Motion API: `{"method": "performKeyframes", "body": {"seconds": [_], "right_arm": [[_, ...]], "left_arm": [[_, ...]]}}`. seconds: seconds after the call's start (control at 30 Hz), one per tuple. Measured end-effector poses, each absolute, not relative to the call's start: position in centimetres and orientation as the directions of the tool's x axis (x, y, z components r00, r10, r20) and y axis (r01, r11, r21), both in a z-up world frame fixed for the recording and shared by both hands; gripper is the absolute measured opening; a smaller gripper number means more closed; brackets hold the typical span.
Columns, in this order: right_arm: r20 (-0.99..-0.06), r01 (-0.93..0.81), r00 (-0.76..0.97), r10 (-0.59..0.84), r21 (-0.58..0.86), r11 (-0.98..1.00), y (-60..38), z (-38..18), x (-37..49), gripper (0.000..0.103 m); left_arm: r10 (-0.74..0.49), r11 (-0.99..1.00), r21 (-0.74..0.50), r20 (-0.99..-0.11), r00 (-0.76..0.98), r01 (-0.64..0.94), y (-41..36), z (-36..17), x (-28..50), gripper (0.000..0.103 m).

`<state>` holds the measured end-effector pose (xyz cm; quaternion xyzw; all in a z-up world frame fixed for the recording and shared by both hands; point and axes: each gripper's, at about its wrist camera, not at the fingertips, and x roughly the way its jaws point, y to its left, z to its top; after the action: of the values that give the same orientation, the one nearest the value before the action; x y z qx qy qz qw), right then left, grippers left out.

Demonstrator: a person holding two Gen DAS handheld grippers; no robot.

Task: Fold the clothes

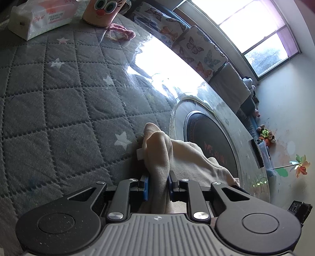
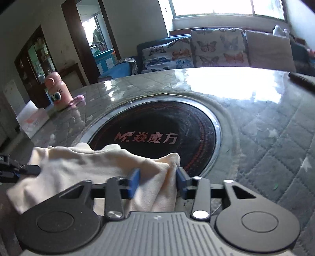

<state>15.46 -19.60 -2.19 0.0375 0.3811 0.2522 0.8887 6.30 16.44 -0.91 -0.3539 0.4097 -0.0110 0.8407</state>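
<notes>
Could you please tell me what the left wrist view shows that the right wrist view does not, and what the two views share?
Only the left wrist view shows the paper pinwheel by the wall and the small toys beside it. Only the right wrist view shows the dark doorway and the cabinet. Both show the cream garment pinched by the left hand-held gripper and by the right hand-held gripper, the round black cooktop, the pink bottle, the tissue pack and the butterfly cushions.
</notes>
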Motion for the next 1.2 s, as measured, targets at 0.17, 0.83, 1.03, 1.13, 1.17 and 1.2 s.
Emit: {"method": "performKeyframes", "body": {"seconds": [0.17,0.83,1.03,1.13,1.17,1.2], "right_arm": [[-0.642,-0.423,0.601,0.476,0.25,0.871,-19.3,-1.2,14.9,0.009],[-0.536,-0.674,0.541,0.648,0.184,0.716,-4.5,5.9,16.1,0.008],[-0.548,-0.707,0.503,0.668,0.183,0.683,-0.2,5.0,17.5,0.008],[-0.572,-0.707,0.491,0.657,0.179,0.684,1.1,3.9,18.2,0.009],[-0.588,-0.704,0.485,0.647,0.176,0.688,1.4,3.6,18.5,0.011],[-0.605,-0.7,0.479,0.636,0.174,0.693,1.7,3.2,18.7,0.013]], "left_arm": [[-0.297,0.765,-0.595,-0.668,0.683,-0.249,16.4,-0.4,6.0,0.016],[-0.053,0.741,-0.57,-0.576,0.816,-0.354,27.7,5.3,0.4,0.015],[-0.003,0.728,-0.545,-0.609,0.793,-0.415,30.2,4.1,-0.1,0.015],[0.019,0.717,-0.522,-0.649,0.761,-0.463,30.9,2.8,0.0,0.016],[0.031,0.714,-0.51,-0.662,0.749,-0.48,31.0,2.6,0.1,0.016],[0.039,0.713,-0.502,-0.669,0.742,-0.49,31.2,2.4,0.0,0.017]]}}
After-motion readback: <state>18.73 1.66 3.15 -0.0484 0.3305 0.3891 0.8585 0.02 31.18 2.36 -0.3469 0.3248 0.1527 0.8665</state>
